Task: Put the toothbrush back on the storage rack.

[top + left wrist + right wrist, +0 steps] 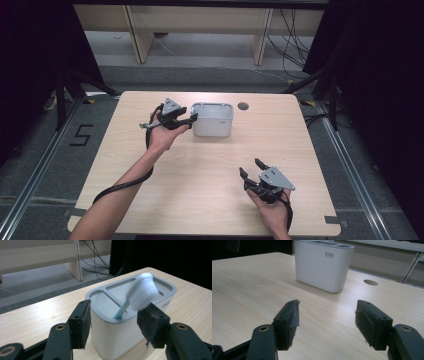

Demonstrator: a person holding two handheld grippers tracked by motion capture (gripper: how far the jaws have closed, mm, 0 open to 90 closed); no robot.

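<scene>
A white toothbrush holder [212, 120] with a grey rim stands at the back middle of the wooden table [210, 200]. In the left gripper view a toothbrush [143, 291] with a white head and light blue neck leans in the near compartment of the holder [110, 332]; its head is blurred. My left gripper [187, 120] hovers at the holder's left side, and its pads [81, 325] stand apart, not pressing on the brush. My right gripper [252, 167] rests open near the front right of the table, pointed at the holder [322, 267], with nothing between its fingers [287, 322].
A round cable hole [243, 106] sits in the table just right of the holder. Desk legs and cables stand on the floor beyond the far edge. Dark curtains flank both sides.
</scene>
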